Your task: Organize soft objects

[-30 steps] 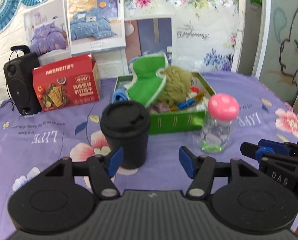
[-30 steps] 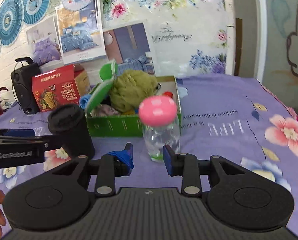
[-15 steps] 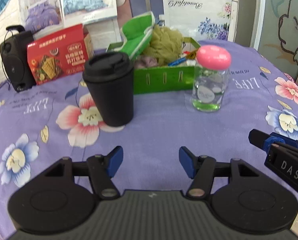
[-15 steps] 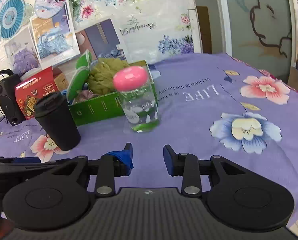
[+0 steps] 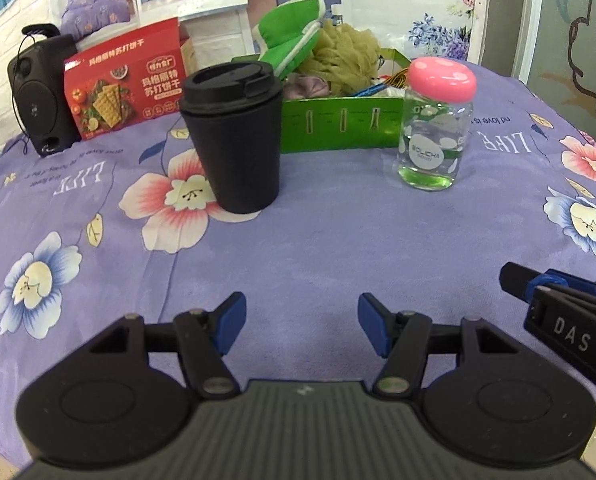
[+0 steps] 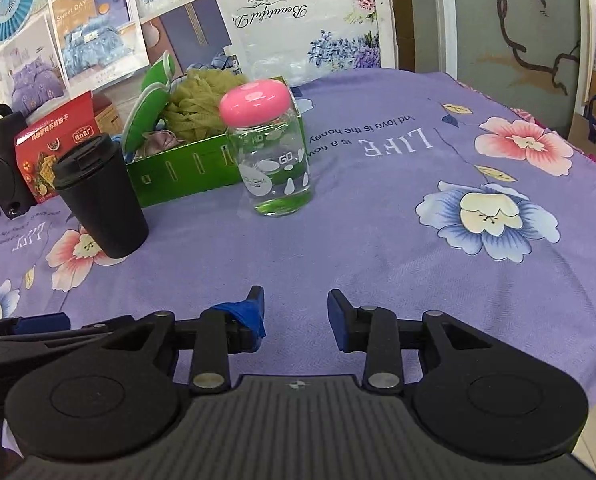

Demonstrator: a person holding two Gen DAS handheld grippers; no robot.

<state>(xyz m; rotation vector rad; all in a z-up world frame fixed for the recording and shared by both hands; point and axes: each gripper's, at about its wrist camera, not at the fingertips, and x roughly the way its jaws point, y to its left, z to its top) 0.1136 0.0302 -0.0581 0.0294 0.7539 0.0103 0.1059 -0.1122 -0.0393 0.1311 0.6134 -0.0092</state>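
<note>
— Left gripper first: how does it stand in its own view?

— Its blue-padded jaws are spread wide with nothing between them, low over the purple floral tablecloth. Bare cloth runs from the fingertips up to a black lidded travel cup, ahead and to the left, and a clear glass jar with a pink lid, ahead and to the right. The two stand well apart, with a lane of cloth between them.

— And the soft things?

— They sit in the green box behind that lane: a green oven mitt leaning up over the rim, an olive mesh bath sponge beside it, and some purplish fabric lower down. The cup's lid overlaps the box's front left corner in this view. Left of the box are a red cracker box and a black speaker. The right gripper's tip shows at the right edge, just beside the table's edge.

— Now the right wrist view.

— Right gripper is parted too, gripping nothing; its left pad carries loose blue tape. The jar stands straight ahead, touching or just in front of the green box; which one cannot be told. The cup is off to the left. Mitt and sponge rise above the box wall. To the right, the cloth lies bare out to the table's far and right edges.
</note>
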